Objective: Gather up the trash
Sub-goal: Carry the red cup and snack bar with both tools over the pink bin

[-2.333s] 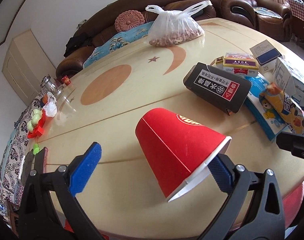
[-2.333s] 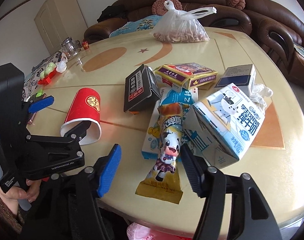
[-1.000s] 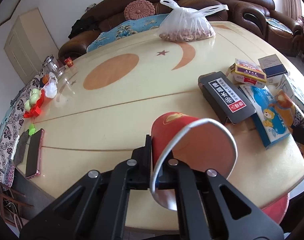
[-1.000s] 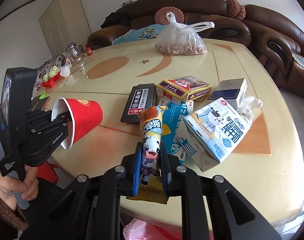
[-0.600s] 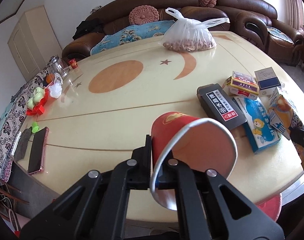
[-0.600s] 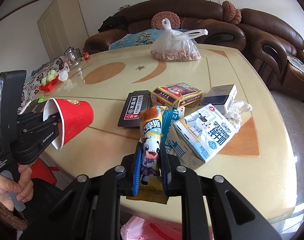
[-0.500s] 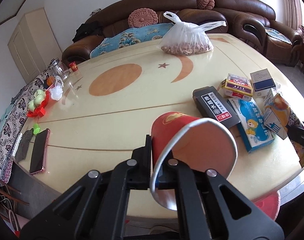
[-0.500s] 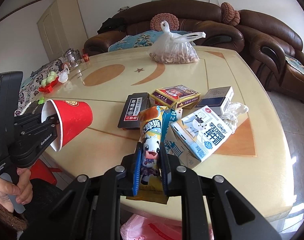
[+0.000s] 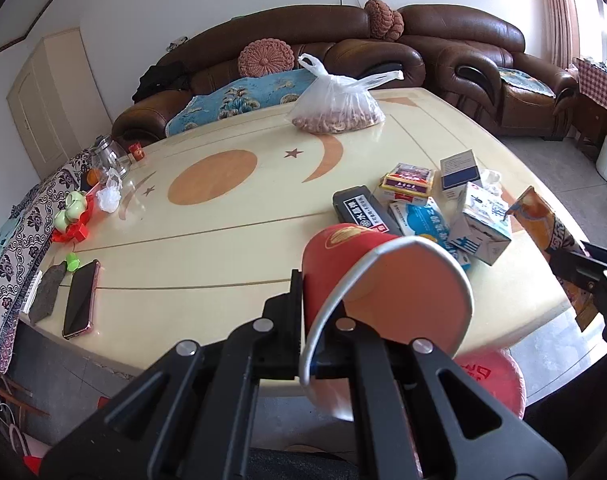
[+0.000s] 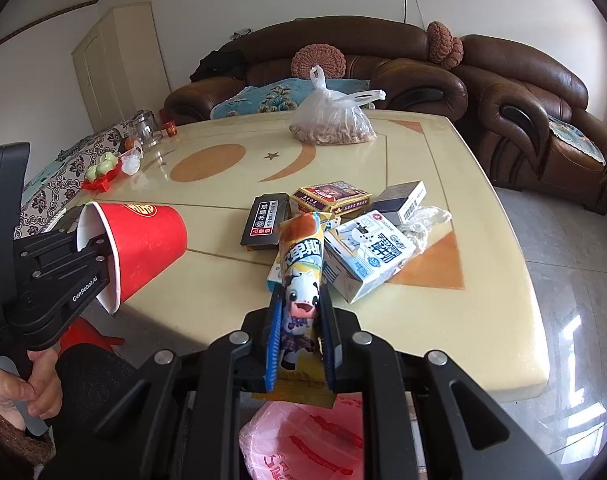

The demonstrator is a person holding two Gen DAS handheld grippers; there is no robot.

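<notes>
The left gripper was clamped on the rim of a red paper cup, which lay on its side in the air at about nine o'clock in the right wrist view. The right gripper was closed on a yellow snack wrapper printed with a cartoon cow, held upright at six o'clock. A pink bag, seemingly for trash, sat below the table edge at six o'clock.

To finish this step well, both loads probably needed carrying over the bag's mouth before either grip loosened, the cup tipped mouth down so it would drop cleanly.

A second earlier both grips were already set. Since then both hands had drawn up and back from the table, so the milk carton and boxes looked farther off.
</notes>
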